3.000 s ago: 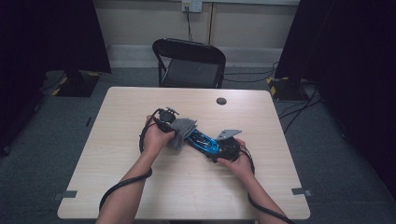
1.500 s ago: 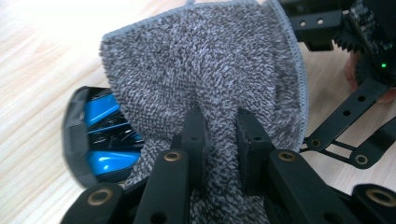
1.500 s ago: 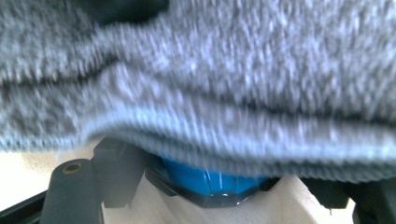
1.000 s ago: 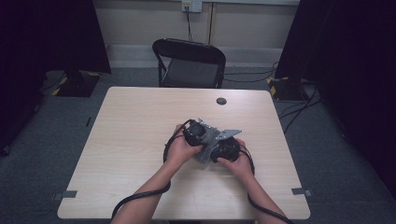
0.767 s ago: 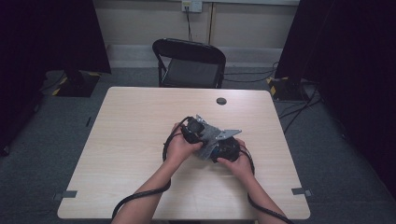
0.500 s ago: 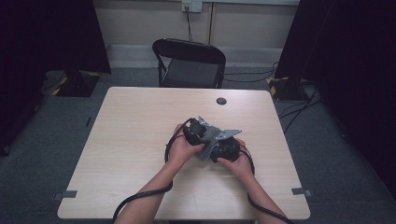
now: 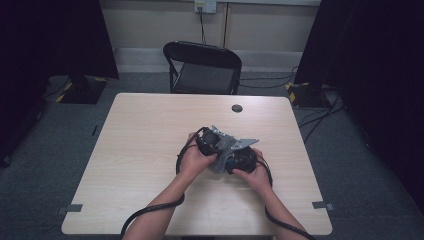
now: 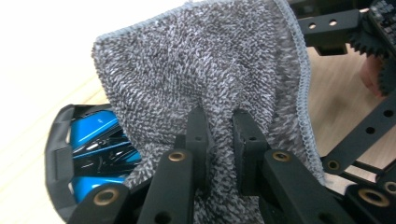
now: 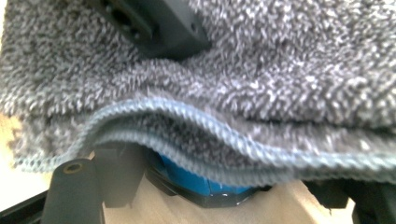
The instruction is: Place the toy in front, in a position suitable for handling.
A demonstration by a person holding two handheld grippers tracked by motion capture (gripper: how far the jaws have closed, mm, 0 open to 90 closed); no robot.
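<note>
Pale wood-grain table with rounded corners [image 7: 140, 165], standing on grey carpet. Small round black disc [image 7: 237, 108] lying near the far edge, well apart from everything else. Black cable [image 7: 150, 214] trailing across the near part and over the front edge.

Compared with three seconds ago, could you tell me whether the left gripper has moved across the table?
Yes. The left gripper has shifted rightward, toward the right gripper, ending nearly below the small black disc, and its jaws have just been closing on the grey cloth.
</note>
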